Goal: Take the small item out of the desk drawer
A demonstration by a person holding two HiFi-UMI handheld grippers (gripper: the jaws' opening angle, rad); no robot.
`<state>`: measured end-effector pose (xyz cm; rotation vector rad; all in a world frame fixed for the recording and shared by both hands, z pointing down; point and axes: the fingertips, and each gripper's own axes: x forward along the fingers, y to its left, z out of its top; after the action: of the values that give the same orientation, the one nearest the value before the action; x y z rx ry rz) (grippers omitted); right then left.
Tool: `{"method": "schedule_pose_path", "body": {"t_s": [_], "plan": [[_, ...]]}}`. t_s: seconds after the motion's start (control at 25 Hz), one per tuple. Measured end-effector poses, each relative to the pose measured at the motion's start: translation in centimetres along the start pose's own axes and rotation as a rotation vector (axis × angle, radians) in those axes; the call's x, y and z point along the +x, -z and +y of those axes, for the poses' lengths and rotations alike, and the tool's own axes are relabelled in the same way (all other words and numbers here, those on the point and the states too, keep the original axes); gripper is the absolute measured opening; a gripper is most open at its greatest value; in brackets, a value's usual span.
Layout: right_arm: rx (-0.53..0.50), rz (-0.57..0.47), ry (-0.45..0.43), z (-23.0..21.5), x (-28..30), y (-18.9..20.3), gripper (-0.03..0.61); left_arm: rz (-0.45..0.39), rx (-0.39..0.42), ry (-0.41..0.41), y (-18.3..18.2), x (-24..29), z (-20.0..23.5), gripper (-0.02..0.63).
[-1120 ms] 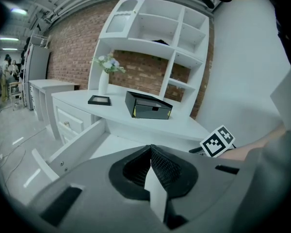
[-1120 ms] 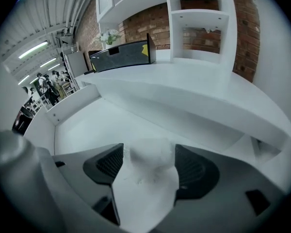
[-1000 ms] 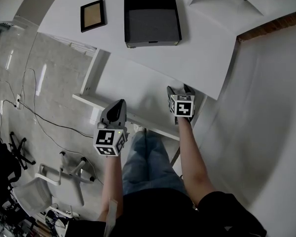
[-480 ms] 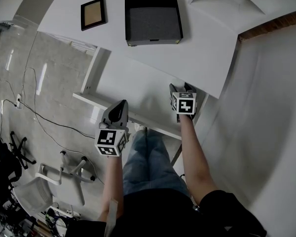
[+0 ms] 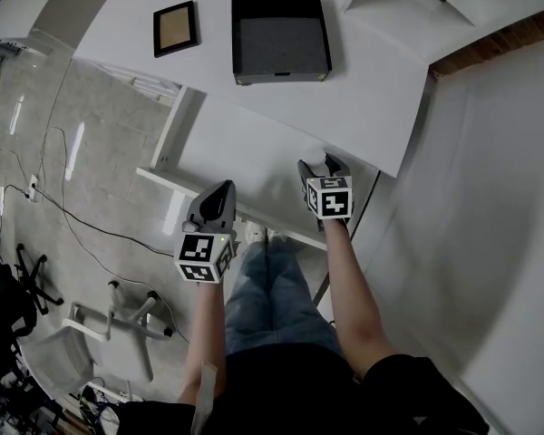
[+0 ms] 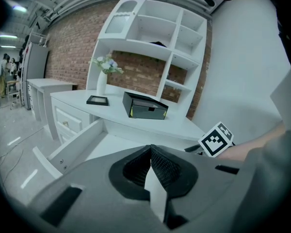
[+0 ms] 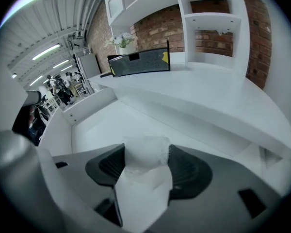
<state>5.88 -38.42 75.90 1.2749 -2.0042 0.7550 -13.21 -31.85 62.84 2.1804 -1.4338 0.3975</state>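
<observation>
1. Gripping a small white crumpled lump [image 7: 145, 160] between the pads of the right gripper [image 7: 146, 151]: jaws set wide, just been closing, now pressed against both sides of it.
2. Held over the right rear corner of the open white desk drawer [image 5: 240, 148], just beside the front edge of the white desk top [image 5: 372, 89].
3. Closed tip to tip with nothing between: the jaws of the left gripper [image 6: 150, 152], poised above the drawer's front edge, well apart from the lump.
4. Farther back on the desk top: a black rectangular box [image 5: 279, 30] and, beside it, a small dark picture frame [image 5: 175, 28].
</observation>
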Motion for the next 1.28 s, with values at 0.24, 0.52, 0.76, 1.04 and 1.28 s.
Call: {"method": "schedule_pose_path", "body": {"t_s": [0.24, 0.52, 0.76, 1.04, 1.28], "plan": [[-0.017, -0.117, -0.054, 3.7, -4.5, -3.5, 0.265, -0.061, 0.026, 0.003, -3.2, -1.2, -0.5, 0.009], [-0.016, -0.39, -0.045, 4.8, -13.4, -12.0, 0.265, -0.178, 0.085, 0.004, -9.9, -2.7, -1.1, 0.009], [-0.025, -0.613, 0.003, 3.0, -21.7, -18.3, 0.265, -0.294, 0.149, 0.019, -16.2, -3.9, -3.1, 0.009], [-0.013, -0.771, 0.063, 0.6, -28.4, -21.0, 0.265, -0.399, 0.221, 0.031, -21.7, -5.3, -5.6, 0.009], [-0.014, -0.837, 0.098, -0.5, -31.4, -21.4, 0.267, -0.45, 0.265, 0.049, -24.2, -6.2, -7.6, 0.009]]}}
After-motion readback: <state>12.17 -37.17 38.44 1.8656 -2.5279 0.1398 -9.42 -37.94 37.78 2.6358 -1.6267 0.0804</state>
